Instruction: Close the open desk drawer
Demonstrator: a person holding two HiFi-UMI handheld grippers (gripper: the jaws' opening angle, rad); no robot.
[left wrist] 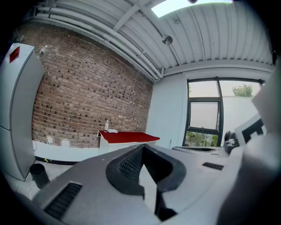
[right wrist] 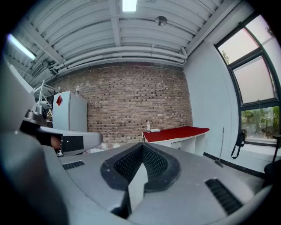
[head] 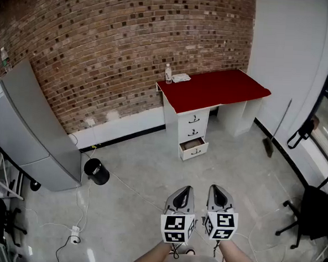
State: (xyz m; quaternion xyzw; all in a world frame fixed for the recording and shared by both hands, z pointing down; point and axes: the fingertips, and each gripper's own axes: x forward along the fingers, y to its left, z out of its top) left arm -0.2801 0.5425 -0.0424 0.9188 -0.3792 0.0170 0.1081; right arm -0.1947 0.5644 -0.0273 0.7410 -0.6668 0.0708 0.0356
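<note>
A white desk with a red top [head: 213, 90] stands against the brick wall, far ahead of me. Its stack of drawers [head: 192, 125] faces me, and the bottom drawer [head: 193, 148] is pulled out partway. Low in the head view, my left gripper [head: 185, 190] and right gripper [head: 216, 189] are held side by side, well short of the desk. Both are shut with nothing between the jaws. In the left gripper view the desk [left wrist: 126, 138] shows small beyond the left gripper [left wrist: 142, 147]. The right gripper [right wrist: 142, 146] points level toward the desk [right wrist: 176, 132].
A grey fridge [head: 28, 126] stands at the left wall, with a black bin [head: 96, 172] beside it. Cables and a power strip [head: 74, 239] lie on the floor. A broom [head: 278, 129] leans at the right wall, and an office chair [head: 313, 211] sits at the right. A bottle [head: 168, 73] is on the desk.
</note>
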